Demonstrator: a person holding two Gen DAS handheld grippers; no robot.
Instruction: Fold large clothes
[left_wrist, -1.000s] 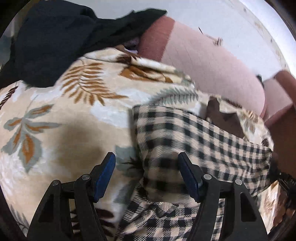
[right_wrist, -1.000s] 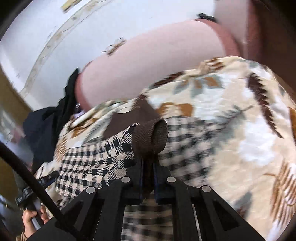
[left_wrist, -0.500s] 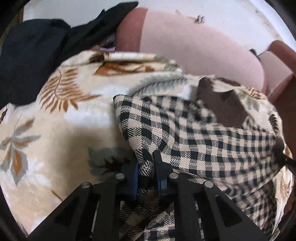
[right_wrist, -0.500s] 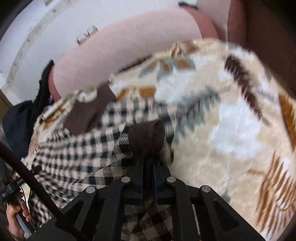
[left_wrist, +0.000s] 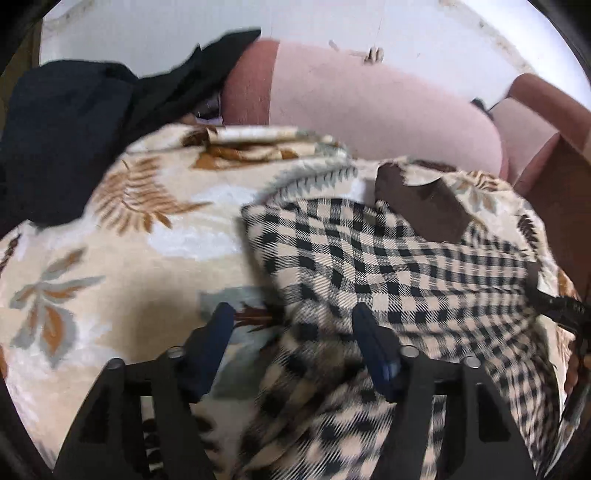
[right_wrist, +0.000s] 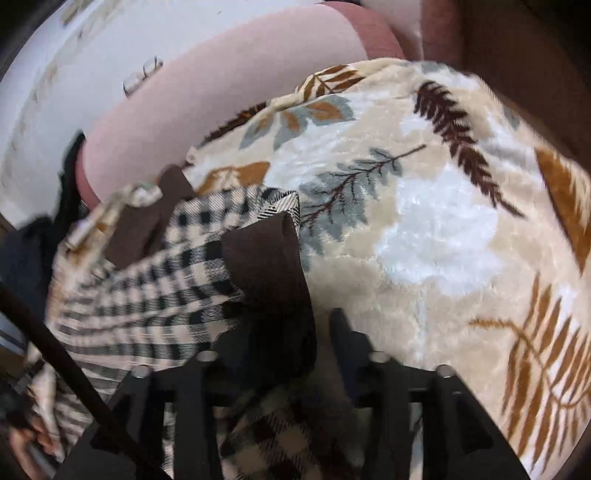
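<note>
A black-and-cream checked garment (left_wrist: 388, 266) with brown trim lies folded on a leaf-print blanket (left_wrist: 122, 236). My left gripper (left_wrist: 291, 325) is open over the garment's left edge, and cloth lies between its blue pads (left_wrist: 369, 332). In the right wrist view the garment (right_wrist: 155, 284) lies at the left with its brown cuff (right_wrist: 266, 258) at its right edge. My right gripper (right_wrist: 280, 328) is open with the cuff lying loose between the jaws.
A pink cushion (left_wrist: 369, 107) lies behind the blanket by a white wall. A pile of dark clothes (left_wrist: 62, 129) sits at the far left. A brown armrest (left_wrist: 554, 110) stands at the right. The leaf-print blanket (right_wrist: 443, 221) spreads wide to the right of the garment.
Both grippers have opened and let go of the checked garment. It now lies on the blanket with the cuff dropped flat.
</note>
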